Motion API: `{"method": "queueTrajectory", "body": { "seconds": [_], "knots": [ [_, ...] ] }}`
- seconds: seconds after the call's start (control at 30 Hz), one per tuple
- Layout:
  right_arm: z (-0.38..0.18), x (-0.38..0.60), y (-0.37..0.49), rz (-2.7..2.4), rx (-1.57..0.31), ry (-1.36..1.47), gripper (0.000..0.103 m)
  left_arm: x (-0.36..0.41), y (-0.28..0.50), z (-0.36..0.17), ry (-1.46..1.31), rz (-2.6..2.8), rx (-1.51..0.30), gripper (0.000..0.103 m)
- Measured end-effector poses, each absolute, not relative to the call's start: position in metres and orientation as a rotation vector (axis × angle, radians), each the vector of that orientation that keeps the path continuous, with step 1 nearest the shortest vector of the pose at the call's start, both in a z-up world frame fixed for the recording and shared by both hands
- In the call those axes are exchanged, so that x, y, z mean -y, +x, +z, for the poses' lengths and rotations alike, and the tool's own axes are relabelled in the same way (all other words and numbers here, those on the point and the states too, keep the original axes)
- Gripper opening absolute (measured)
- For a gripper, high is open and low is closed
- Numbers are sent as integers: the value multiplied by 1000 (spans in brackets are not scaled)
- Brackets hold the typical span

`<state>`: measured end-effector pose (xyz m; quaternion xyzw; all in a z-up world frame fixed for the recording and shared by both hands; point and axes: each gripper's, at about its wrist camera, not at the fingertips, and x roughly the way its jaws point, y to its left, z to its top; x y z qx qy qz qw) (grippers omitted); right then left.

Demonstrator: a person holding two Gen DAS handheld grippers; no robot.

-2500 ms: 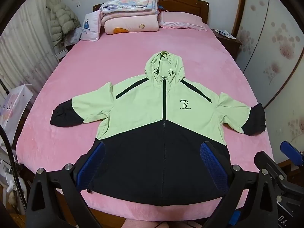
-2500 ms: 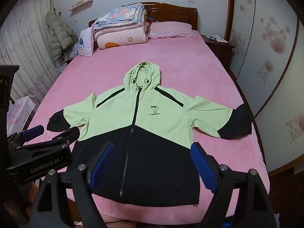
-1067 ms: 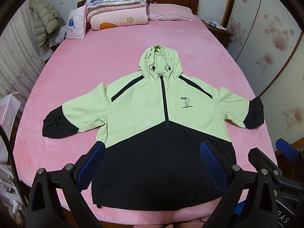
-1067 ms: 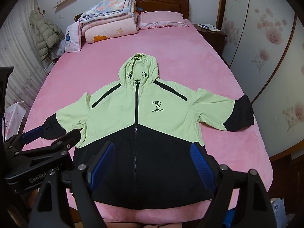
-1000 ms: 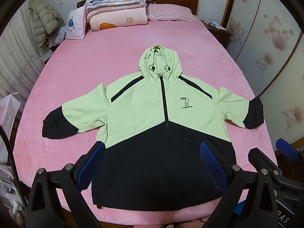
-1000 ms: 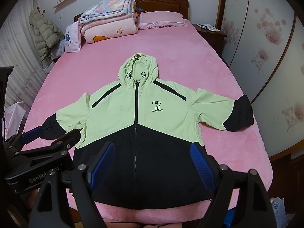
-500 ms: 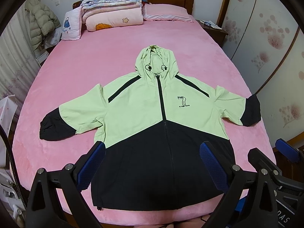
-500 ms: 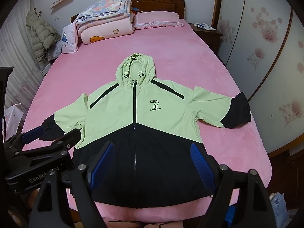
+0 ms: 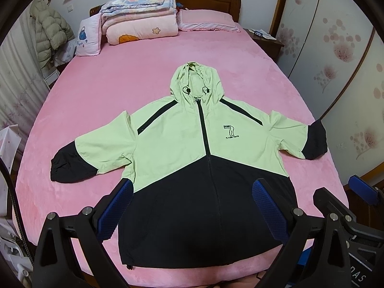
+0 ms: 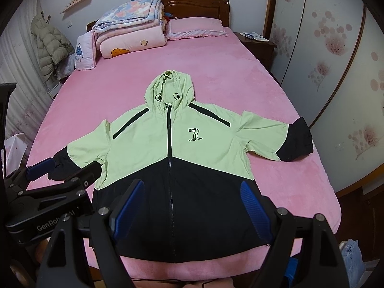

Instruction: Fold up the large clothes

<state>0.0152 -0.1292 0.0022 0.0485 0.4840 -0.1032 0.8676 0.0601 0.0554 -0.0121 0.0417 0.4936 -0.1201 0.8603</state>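
A light green and black hooded jacket [image 9: 192,148] [image 10: 172,148] lies flat and face up on the pink bed [image 9: 120,91] [image 10: 108,91], zipped, sleeves spread to both sides, hood toward the headboard. My left gripper [image 9: 192,206] hovers open above the black hem, holding nothing. My right gripper [image 10: 192,204] is open too, over the same hem area, empty. The left gripper's body [image 10: 48,192] shows at the lower left of the right wrist view, in front of the left sleeve's black cuff. The right gripper's body [image 9: 348,211] appears at the lower right of the left wrist view.
Folded quilts [image 9: 139,21] [image 10: 129,31] and a pink pillow [image 9: 206,20] sit at the headboard. A puffy coat [image 9: 50,36] hangs on the left wall. A wooden nightstand [image 10: 256,43] stands at the right. Wardrobe doors [image 10: 336,60] run along the bed's right side.
Both views have risen and tipped slightly down, so the jacket sits a little lower and fuller in frame. The jacket has not moved; both grippers stay open.
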Motion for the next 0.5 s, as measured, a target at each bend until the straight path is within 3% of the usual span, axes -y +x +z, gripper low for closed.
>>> {"method": "queueTrajectory", "body": {
  "seconds": [0.5],
  "knots": [
    [8,127,13,-234,-1011,101,83,-59,63,-11,77,-282,-1031,99]
  ]
}}
